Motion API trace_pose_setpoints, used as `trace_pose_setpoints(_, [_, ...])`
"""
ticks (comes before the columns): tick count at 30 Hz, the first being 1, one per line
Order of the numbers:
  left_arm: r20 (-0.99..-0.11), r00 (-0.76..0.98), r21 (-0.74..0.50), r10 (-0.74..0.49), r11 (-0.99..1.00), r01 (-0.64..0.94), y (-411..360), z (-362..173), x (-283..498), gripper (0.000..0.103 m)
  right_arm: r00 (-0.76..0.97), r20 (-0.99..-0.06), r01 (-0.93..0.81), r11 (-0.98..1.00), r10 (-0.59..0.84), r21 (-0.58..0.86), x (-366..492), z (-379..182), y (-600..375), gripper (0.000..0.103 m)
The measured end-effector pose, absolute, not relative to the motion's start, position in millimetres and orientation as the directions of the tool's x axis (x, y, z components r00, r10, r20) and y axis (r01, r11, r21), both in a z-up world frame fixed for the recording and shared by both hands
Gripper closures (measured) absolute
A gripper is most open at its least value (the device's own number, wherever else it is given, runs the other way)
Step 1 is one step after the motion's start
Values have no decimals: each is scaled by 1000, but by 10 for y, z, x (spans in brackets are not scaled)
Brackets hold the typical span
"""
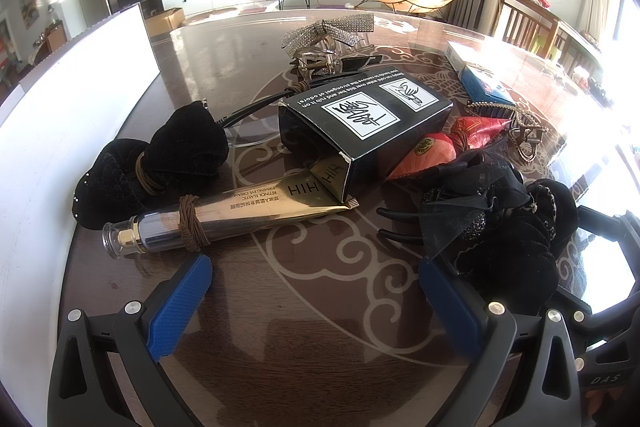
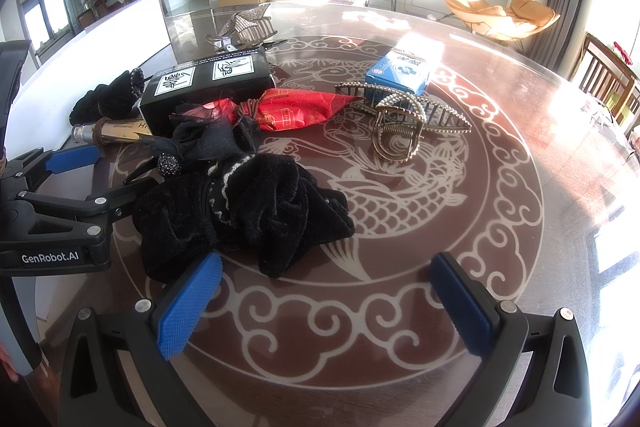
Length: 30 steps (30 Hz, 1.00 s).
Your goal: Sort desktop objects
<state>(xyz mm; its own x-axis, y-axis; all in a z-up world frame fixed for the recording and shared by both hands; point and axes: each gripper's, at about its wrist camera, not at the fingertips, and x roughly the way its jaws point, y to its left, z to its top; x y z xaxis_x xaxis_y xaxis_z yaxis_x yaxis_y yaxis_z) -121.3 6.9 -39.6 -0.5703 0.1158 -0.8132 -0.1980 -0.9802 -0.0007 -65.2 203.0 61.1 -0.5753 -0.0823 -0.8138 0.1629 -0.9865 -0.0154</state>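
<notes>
My left gripper is open and empty, just short of a gold eye-cream tube with a brown hair tie around it. A black box lies behind the tube. A black velvet bow sits left of it, black hair accessories right. My right gripper is open and empty, its left pad beside a black velvet scrunchie. The left gripper shows at the left of the right wrist view. A pearl claw clip, red packet and blue box lie beyond.
A white bin stands along the left of the round patterned glass table. A rhinestone bow clip lies at the far side. Wooden chairs stand at the right.
</notes>
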Motion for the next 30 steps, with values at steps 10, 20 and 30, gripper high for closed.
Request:
trace_pose_setpoints(10, [-813,-570,-1,116,-980,-198,67,-393,-1213,0,-575,-814,163,-987,-82,-15,-652,611,2030,0])
trace_pose_setpoints(20, [-813,-571,-1,115,-980,-197,67,-393,-1213,0,-575,-814,162,-987,-81,-16,-671,605,2034,0])
trace_pose_setpoints(30, [-814,-569,0,115,-980,-198,72,-395,-1219,0,-576,-814,162,-987,-81,-17,-672,605,2032,0])
